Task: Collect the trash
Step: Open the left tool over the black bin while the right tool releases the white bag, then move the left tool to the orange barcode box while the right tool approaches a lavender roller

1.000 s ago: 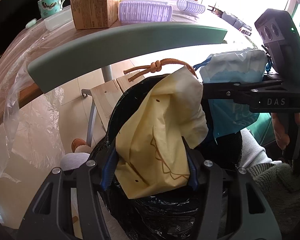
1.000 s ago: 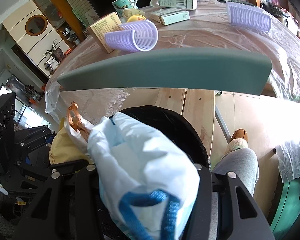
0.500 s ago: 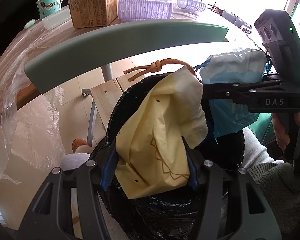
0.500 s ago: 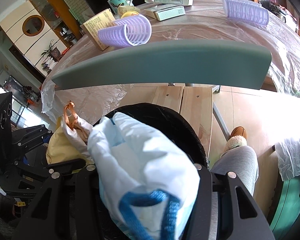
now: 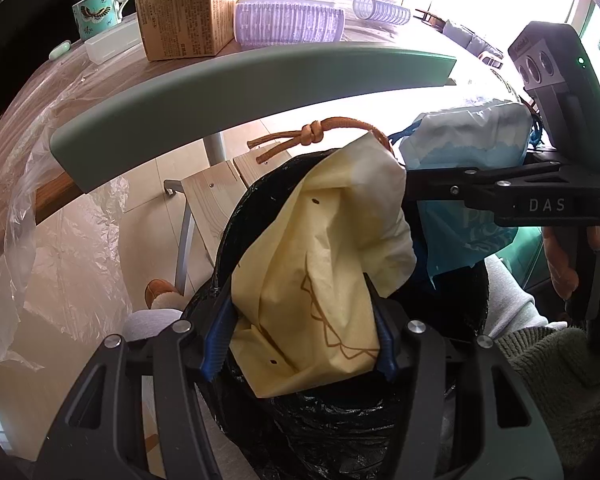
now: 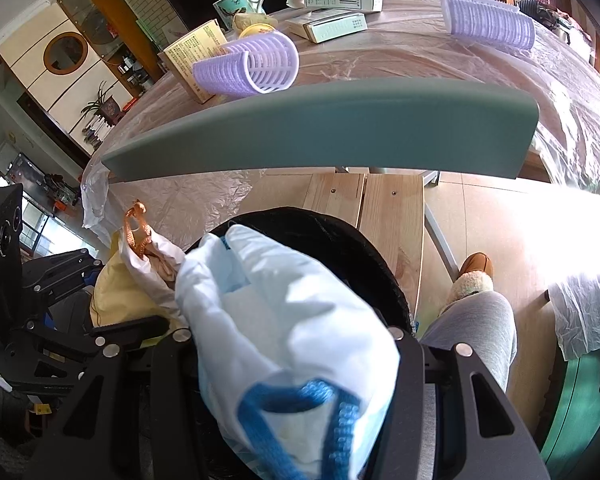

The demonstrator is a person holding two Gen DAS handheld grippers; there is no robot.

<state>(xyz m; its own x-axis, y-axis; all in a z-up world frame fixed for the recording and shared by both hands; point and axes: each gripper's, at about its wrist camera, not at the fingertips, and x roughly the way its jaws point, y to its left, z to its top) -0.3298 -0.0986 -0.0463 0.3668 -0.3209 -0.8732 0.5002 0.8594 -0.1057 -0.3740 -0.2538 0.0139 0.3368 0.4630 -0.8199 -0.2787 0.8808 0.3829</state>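
Yellow bag: I see my left gripper (image 5: 304, 332) squeezing the yellow paper bag (image 5: 320, 264) between its 2 blue pads (image 5: 220, 336). The bag sticks up past the tips.
Brown cord: a knotted brown cord (image 5: 312, 133) pokes out of the far end of the yellow bag, away from my left gripper.
Blue and white bag: my right gripper (image 6: 296, 340) is clamped on the blue and white bag (image 6: 284, 328). Its blue handle (image 6: 300, 420) loops close to my camera.
2 grippers: they sit side by side. From the left one, the right one is just to its right. Both bags nearly touch.
Black bin: the black trash bag (image 5: 340, 432) lines a bin right under both grippers. Both paper bags hang over its open mouth, none inside yet.
Chair: a grey-green chair back (image 6: 324, 128) curves just ahead of both grippers, past the bin.
Table: farther ahead, a table under clear plastic (image 6: 380, 56) holds purple rollers (image 6: 256, 66), boxes (image 5: 186, 20) and a teal cup (image 5: 96, 10).
Person: a grey trouser leg (image 6: 472, 340) and a brown slipper (image 6: 474, 270) show to the right of my right gripper.
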